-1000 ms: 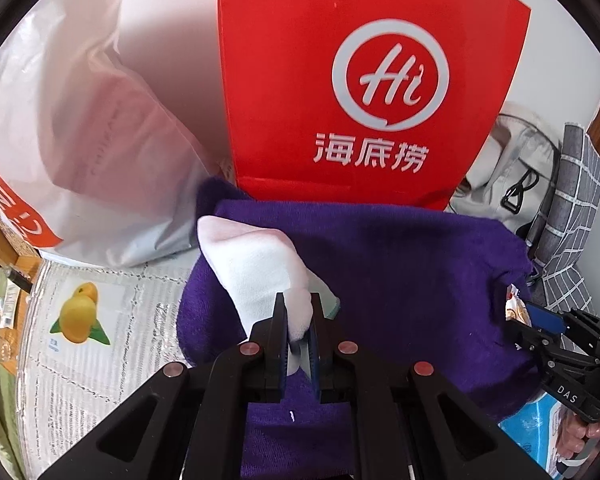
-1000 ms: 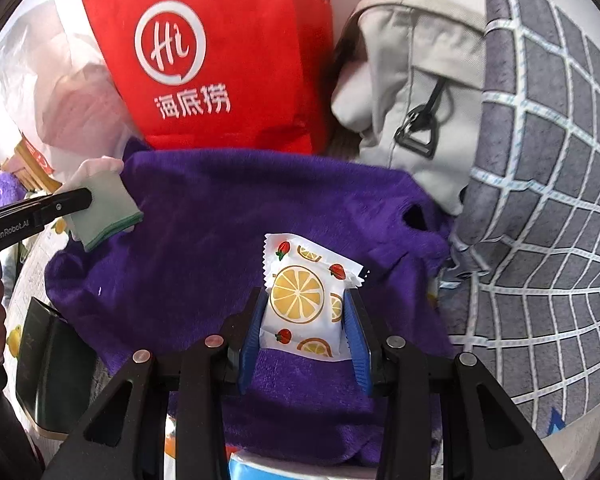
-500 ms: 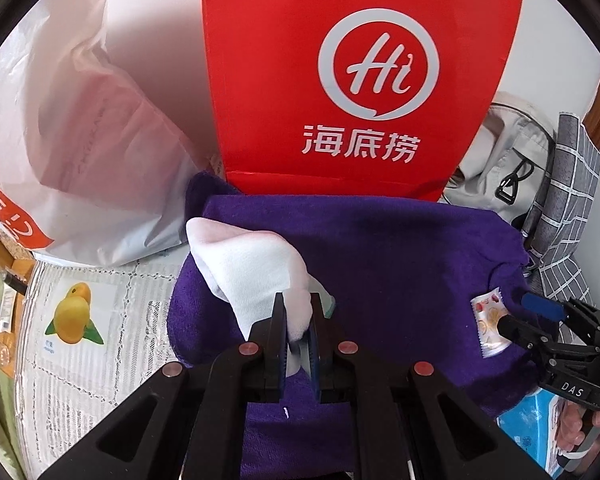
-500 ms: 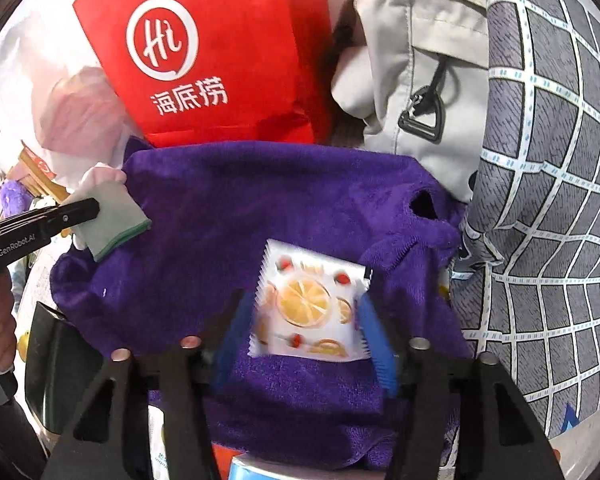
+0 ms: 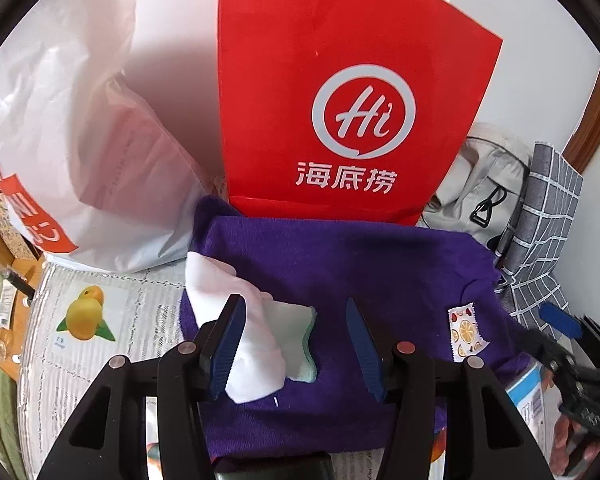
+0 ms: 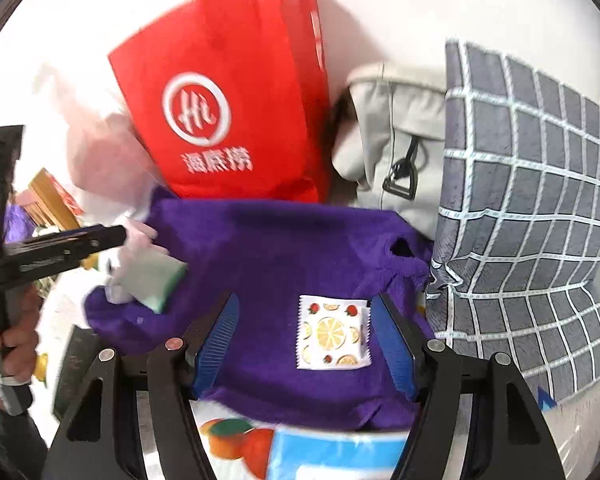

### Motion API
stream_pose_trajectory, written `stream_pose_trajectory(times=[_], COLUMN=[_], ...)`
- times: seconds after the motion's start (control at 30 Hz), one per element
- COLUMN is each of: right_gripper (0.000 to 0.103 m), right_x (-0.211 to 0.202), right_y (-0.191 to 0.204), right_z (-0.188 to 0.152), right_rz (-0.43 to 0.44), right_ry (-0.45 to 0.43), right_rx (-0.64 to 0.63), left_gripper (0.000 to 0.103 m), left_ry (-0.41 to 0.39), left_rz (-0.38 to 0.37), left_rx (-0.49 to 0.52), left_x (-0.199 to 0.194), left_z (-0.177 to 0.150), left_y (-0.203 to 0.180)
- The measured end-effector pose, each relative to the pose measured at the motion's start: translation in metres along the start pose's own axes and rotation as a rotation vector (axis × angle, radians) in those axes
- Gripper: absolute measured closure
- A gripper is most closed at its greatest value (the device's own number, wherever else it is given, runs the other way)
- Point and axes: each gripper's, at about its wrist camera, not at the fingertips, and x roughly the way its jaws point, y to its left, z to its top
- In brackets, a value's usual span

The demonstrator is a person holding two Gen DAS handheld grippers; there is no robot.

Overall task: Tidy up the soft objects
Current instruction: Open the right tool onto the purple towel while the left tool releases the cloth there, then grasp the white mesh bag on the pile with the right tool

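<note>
Both tongs have let go since the earlier frames: left tongs (image 5: 296, 344), then pinching the white sock (image 5: 256, 340), are opening, sock lying loose by the left pad on the purple towel (image 5: 340, 264). Right tongs (image 6: 304, 344) also opening, spread around the fruit-print packet (image 6: 332, 332), which lies flat on the towel's right side, pads apart from it
</note>
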Motion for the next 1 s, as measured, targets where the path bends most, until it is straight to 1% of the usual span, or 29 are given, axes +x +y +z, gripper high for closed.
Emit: stream_pose_trajectory(times=[0.1,0.2,0.3,0.37,0.43,0.47,0.57,0.6,0.67,0.77,0.87,0.93,1.0], right_gripper=[0.035,0.035,0.035,0.035,0.039,0.044,0.053,0.056,0.057,0.058,0.058,0.058,0.058], right_x=[-0.025,-0.042,-0.061,-0.073,-0.084,-0.089,-0.101,-0.103,-0.104,-0.103,-0.095,-0.089,-0.081], right_y=[0.007,0.013,0.016,0.023,0.029,0.032,0.047,0.05,0.06,0.07,0.073,0.077,0.081], right_z=[-0.013,-0.028,-0.049,-0.066,-0.081,-0.089,-0.12,-0.127,-0.144,-0.168,-0.183,-0.189,-0.194], right_rz=[-0.015,-0.037,-0.061,-0.063,-0.052,-0.043,-0.004,0.001,0.009,0.024,0.041,0.031,0.0], right_ry=[-0.011,-0.01,0.005,0.014,0.017,0.021,0.051,0.057,0.075,0.105,0.138,0.15,0.164], right_rx=[-0.011,-0.022,-0.025,-0.025,-0.024,-0.027,-0.058,-0.066,-0.087,-0.097,-0.088,-0.099,-0.118], left_gripper=[0.053,0.053,0.053,0.053,0.053,0.053,0.053,0.053,0.053,0.053,0.053,0.053,0.053], left_ry=[-0.041,-0.072,-0.061,-0.064,-0.066,-0.065,-0.056,-0.052,-0.05,-0.057,-0.058,-0.055,-0.046], left_rz=[0.026,0.029,0.002,0.006,0.008,0.009,0.014,0.015,0.009,0.025,0.029,0.026,0.023], left_rx=[0.006,0.034,0.051,0.039,0.037,0.035,0.01,-0.008,-0.023,-0.02,-0.03,-0.043,-0.054], left_x=[-0.017,-0.038,-0.058,-0.071,-0.085,-0.09,-0.106,-0.111,-0.122,-0.136,-0.147,-0.151,-0.154], left_z=[-0.004,-0.012,-0.027,-0.039,-0.052,-0.059,-0.08,-0.087,-0.102,-0.121,-0.142,-0.153,-0.166], left_y=[-0.004,-0.012,-0.017,-0.015,-0.011,-0.009,-0.001,0.002,0.005,0.006,0.012,0.016,0.02])
